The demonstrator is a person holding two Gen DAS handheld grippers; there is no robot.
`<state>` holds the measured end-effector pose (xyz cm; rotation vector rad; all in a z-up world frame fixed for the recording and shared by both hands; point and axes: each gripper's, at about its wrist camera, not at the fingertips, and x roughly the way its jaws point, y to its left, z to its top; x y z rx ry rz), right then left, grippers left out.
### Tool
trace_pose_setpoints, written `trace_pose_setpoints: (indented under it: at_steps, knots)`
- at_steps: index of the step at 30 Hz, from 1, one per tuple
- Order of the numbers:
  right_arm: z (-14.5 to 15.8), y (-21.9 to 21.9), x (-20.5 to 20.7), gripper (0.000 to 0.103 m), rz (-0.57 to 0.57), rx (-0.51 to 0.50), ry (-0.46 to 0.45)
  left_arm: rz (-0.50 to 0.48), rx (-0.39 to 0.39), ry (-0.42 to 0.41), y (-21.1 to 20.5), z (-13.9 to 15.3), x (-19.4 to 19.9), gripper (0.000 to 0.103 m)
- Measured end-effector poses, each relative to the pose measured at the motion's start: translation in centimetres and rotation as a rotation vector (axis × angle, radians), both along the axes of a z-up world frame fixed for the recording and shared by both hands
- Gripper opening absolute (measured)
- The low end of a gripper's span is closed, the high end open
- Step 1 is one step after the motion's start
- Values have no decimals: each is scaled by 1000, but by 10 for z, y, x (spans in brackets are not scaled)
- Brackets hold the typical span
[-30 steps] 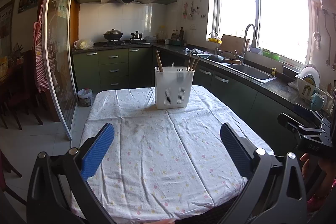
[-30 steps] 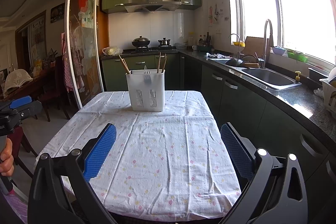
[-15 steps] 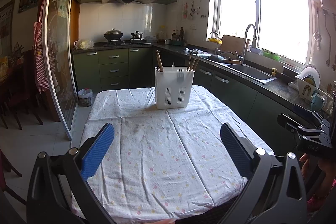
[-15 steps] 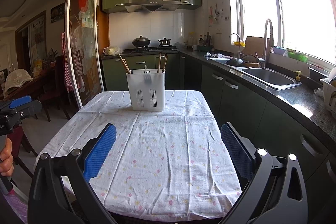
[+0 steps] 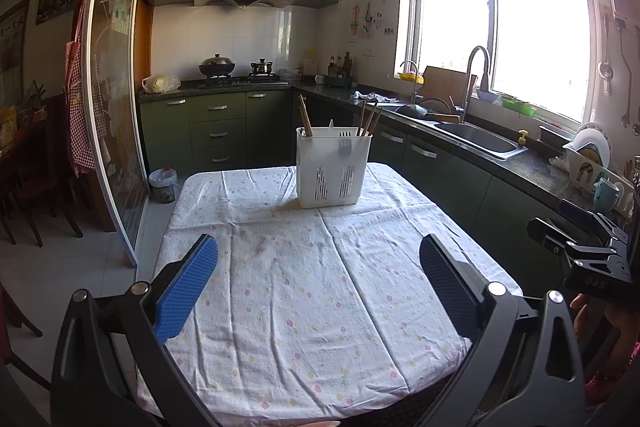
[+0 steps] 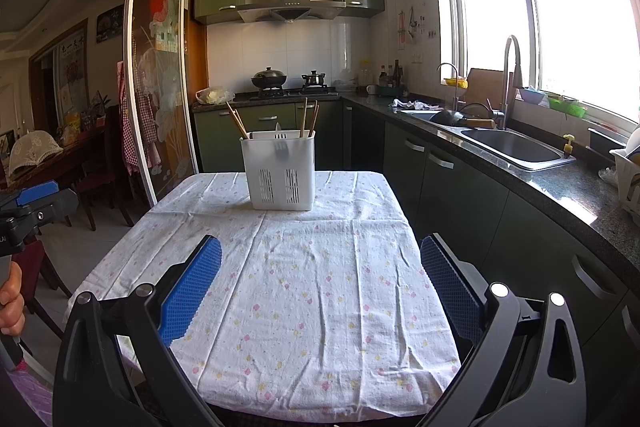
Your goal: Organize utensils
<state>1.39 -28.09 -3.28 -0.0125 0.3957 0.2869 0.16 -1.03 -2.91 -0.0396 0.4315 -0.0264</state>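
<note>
Utensil holder (image 5: 334, 166) upright at table's (image 5: 304, 291) far end, well beyond both hand-held grippers, fingers spread.

The left tool (image 5: 318, 283) hangs over the near edge of the cloth-covered surface (image 5: 312, 291), its blue pads (image 5: 186, 289) spread wide with nothing between them. A white utensil holder (image 5: 333, 167) stands upright at the far end, with chopsticks (image 5: 305, 115) and a fork (image 5: 345, 145) inside. The right tool (image 5: 580, 247) shows at the right edge.
</note>
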Motion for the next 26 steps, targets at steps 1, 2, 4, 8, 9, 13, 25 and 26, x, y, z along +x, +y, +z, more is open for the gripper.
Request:
trace_pose_setpoints:
  at_steps: [1, 2, 4, 8, 9, 13, 25, 26]
  knots:
    - [0, 0, 0, 98, 0, 0, 1, -2, -1, 2, 0, 0, 0, 96]
    - [-2, 1, 0, 98, 1, -1, 2, -4, -3, 3, 1, 0, 0, 96]
    - [-4, 2, 0, 98, 2, -1, 3, -9, -4, 4, 1, 0, 1, 96]
    - [-5, 3, 1, 98, 3, -2, 4, 11, 23, -10, -1, -1, 1, 96]
    - [-5, 3, 0, 98, 2, -2, 4, 16, 21, -11, 0, -1, 2, 96]
    - [-5, 3, 0, 98, 1, -1, 4, 5, -11, 3, 5, -2, 4, 96]
    - [-8, 3, 3, 98, 4, -2, 6, -4, -11, 18, 4, -2, 6, 96]
    - [-8, 3, 3, 98, 4, -2, 6, -5, -12, 18, 4, -2, 6, 96]
